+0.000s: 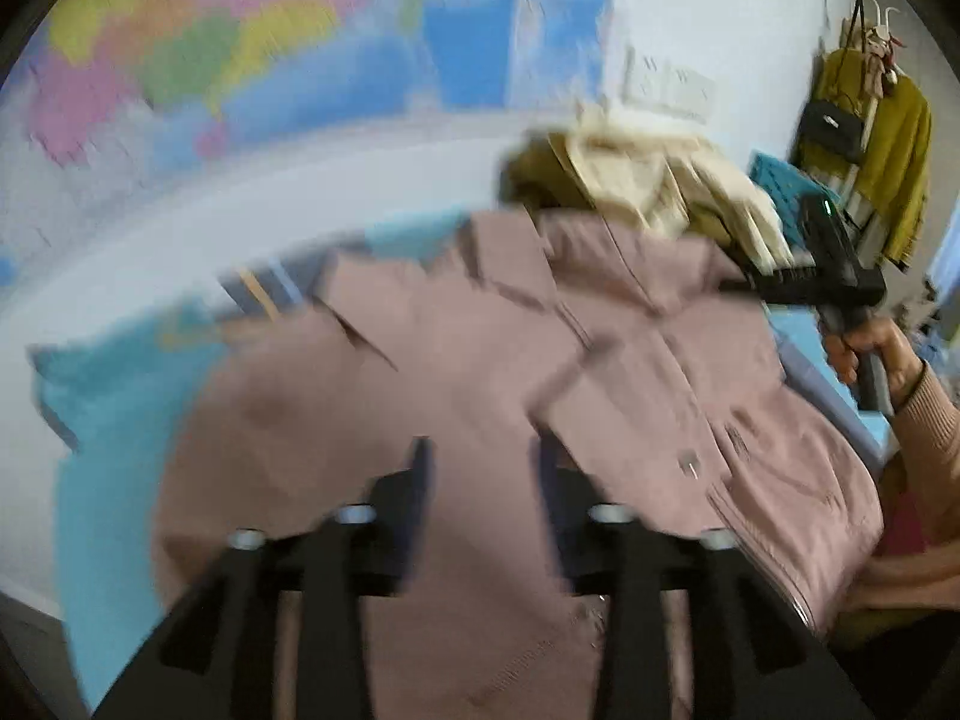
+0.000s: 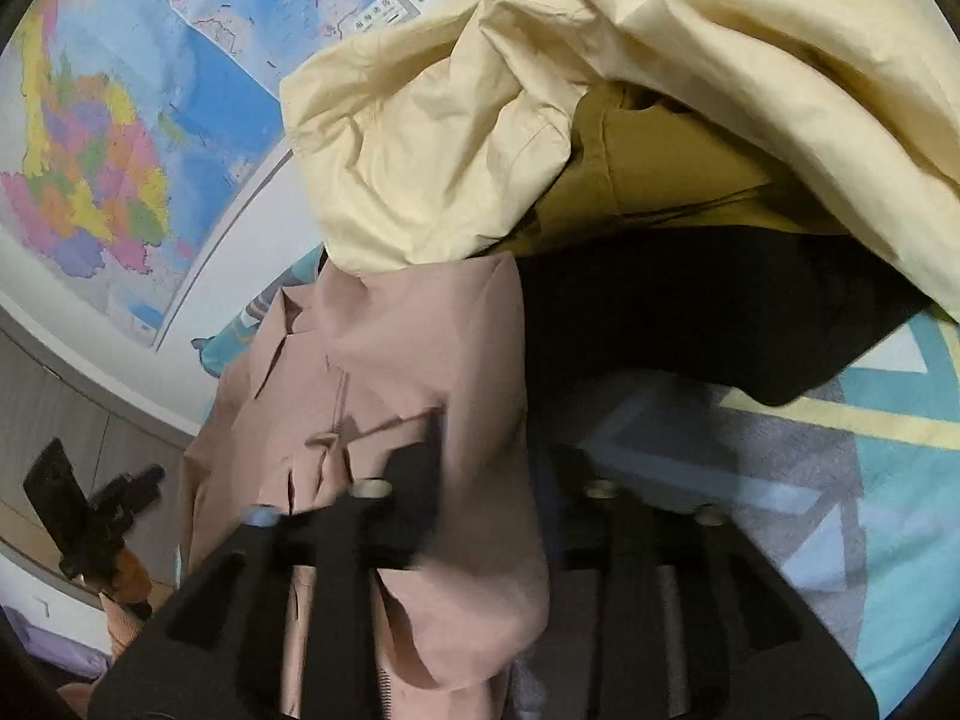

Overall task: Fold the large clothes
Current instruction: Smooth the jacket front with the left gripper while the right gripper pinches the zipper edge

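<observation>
A dusty pink jacket (image 1: 480,348) lies spread on the blue patterned bed cover (image 1: 114,420), collar toward the wall. My left gripper (image 1: 480,456) hovers above its lower part with fingers apart and nothing between them. My right gripper (image 2: 492,438) is at the jacket's (image 2: 384,372) edge, fingers apart, with pink fabric lying between and under them. The right gripper also shows in the left wrist view (image 1: 822,276), held by a hand at the jacket's right shoulder. The left gripper shows in the right wrist view (image 2: 102,510) at far left.
A pile of cream (image 2: 540,120), mustard and black (image 2: 690,312) clothes lies just beyond the jacket's collar. A map poster (image 1: 270,42) covers the wall. A rack with a mustard garment and black bag (image 1: 864,138) stands at the right.
</observation>
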The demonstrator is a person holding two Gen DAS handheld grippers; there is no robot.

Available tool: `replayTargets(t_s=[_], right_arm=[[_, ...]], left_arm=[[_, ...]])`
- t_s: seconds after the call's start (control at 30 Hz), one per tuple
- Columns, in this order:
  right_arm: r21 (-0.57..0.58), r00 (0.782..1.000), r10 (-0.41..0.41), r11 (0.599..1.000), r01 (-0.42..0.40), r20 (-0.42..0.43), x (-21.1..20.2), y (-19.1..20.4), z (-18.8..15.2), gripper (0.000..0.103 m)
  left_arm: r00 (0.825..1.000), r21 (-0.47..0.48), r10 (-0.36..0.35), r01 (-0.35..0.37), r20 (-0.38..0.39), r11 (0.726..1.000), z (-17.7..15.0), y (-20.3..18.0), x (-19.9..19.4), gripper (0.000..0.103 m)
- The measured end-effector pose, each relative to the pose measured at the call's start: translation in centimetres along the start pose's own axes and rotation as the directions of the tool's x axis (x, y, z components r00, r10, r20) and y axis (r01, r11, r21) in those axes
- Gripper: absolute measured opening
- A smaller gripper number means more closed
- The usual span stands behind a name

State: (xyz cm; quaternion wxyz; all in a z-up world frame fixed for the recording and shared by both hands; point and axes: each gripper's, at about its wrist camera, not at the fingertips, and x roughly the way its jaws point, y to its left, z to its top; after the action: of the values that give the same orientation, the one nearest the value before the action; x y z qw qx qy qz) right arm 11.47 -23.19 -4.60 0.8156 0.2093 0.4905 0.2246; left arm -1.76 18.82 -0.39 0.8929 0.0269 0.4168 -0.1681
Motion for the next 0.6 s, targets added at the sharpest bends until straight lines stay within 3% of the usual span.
replayTargets(t_s=[0.1, 0.17, 0.2, 0.3, 0.37, 0.43, 0.53, 0.57, 0.6], right_arm=[[-0.057, 0.995, -0.059, 0.996, 0.064, 0.080, -2.2, 1.1, -0.5, 0.051], [-0.089, 0.990, -0.071, 0.993, 0.082, 0.124, -3.5, 2.0, -1.0, 0.063], [-0.101, 0.989, -0.064, 0.992, 0.078, 0.132, -3.8, 2.2, -1.1, 0.063], [-0.119, 0.992, -0.033, 0.992, 0.047, 0.118, -4.4, 2.5, -1.9, 0.064], [-0.122, 0.993, -0.017, 0.992, 0.031, 0.114, -4.5, 2.7, -2.4, 0.064], [-0.137, 0.994, -0.006, 0.990, 0.021, 0.105, -4.4, 3.1, -2.8, 0.064], [-0.159, 0.996, -0.005, 0.987, 0.020, 0.093, -4.2, 3.7, -3.5, 0.065], [-0.162, 0.996, -0.006, 0.987, 0.021, 0.093, -4.3, 3.7, -3.6, 0.065], [-0.166, 0.996, -0.002, 0.986, 0.017, 0.091, -4.3, 3.8, -3.7, 0.065]], left_arm=[[0.997, 0.054, -0.059, 0.062, -0.046, 0.997, -1.4, -3.2, 1.9, 0.052], [0.995, 0.091, -0.094, 0.096, -0.035, 0.991, -2.1, -4.8, 2.3, 0.064], [0.994, 0.133, -0.109, 0.112, -0.030, 0.985, -2.3, -6.3, 2.8, 0.065], [0.995, 0.235, -0.086, 0.097, -0.057, 0.967, -2.3, -9.5, 4.9, 0.073], [0.992, 0.313, -0.078, 0.104, -0.095, 0.944, -2.9, -11.4, 6.5, 0.075], [0.991, 0.363, -0.023, 0.070, -0.130, 0.929, -3.3, -12.3, 8.4, 0.074], [0.990, 0.336, -0.010, 0.058, -0.143, 0.940, -3.0, -11.6, 9.2, 0.025], [0.989, 0.309, -0.025, 0.069, -0.142, 0.949, -2.6, -11.0, 8.8, 0.004], [0.990, 0.261, -0.052, 0.086, -0.133, 0.962, -2.0, -10.0, 8.1, 0.004]])
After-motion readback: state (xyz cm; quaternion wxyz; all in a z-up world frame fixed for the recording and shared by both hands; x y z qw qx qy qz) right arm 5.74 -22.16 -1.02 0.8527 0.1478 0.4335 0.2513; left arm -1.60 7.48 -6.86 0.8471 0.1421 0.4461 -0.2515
